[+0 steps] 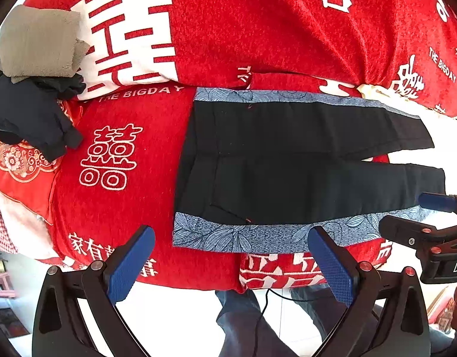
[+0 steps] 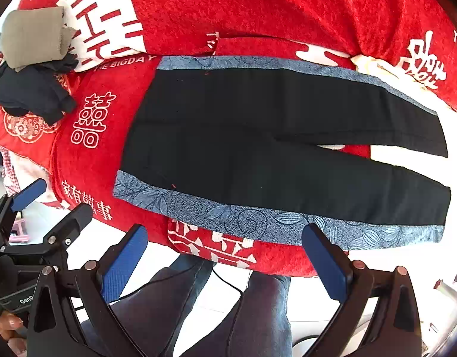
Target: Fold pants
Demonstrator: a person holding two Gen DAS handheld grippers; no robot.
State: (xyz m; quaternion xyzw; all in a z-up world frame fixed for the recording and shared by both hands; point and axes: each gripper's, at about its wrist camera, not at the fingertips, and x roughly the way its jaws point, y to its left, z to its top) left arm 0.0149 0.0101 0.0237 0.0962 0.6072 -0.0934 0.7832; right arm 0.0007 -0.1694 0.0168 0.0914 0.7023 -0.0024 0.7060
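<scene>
1. The pants lay flat on the blanket, waistband to the left, legs running right.
2. Two folded garments were stacked at the blanket's far left, well apart from the pants.
3. Both grippers hung before the near edge, left gripper left of the right gripper.

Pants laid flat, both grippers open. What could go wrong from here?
1. The pants lie on a soft, lumpy red blanket; a pinch at the near patterned side strip may also catch blanket pile.
2. The leg ends lie splayed with a gap between them, so a lengthwise fold may end up uneven.
3. The left hand-held gripper and right hand-held gripper hover close together; they might collide.
</scene>
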